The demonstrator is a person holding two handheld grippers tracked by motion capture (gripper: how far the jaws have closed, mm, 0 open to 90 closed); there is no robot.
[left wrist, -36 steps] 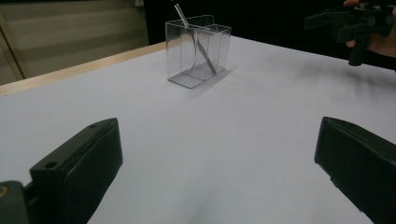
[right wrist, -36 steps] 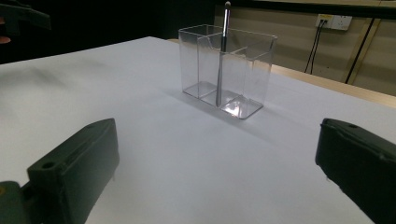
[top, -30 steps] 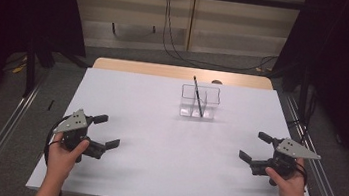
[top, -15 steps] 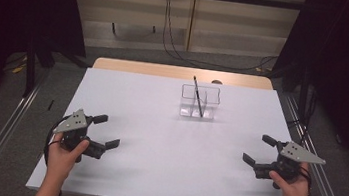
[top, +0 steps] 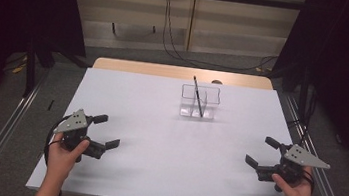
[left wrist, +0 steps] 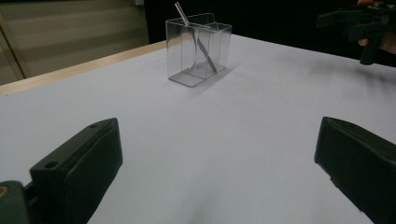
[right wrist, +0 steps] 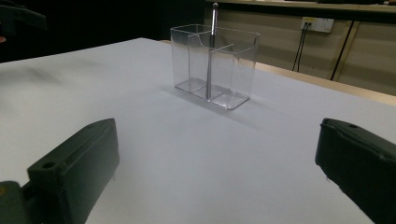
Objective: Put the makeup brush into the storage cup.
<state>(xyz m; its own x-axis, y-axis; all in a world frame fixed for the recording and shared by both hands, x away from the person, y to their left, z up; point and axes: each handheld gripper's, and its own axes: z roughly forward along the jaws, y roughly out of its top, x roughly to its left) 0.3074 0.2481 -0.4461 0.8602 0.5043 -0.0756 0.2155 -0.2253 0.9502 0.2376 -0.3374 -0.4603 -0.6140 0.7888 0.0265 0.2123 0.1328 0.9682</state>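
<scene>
1. Grippers are both resting low at the near end of the white table [top: 159,126], each in a hand, jaws spread wide and holding nothing.
2. Over the last second the right gripper [top: 262,153] is sliding a little outward and nearer the person, while the left gripper [top: 103,130] is staying put.
3. Between them the tabletop is lying bare.
4. Farther off, the clear divided holder [top: 200,101] is standing upright toward the far edge, right of centre, well apart from both grippers.
5. A dark pen [top: 197,96] is leaning inside it, its tip poking above the rim.
6. Judging from this, the right hand is backing off rather than reaching, so the pen looks settled in place.
</scene>
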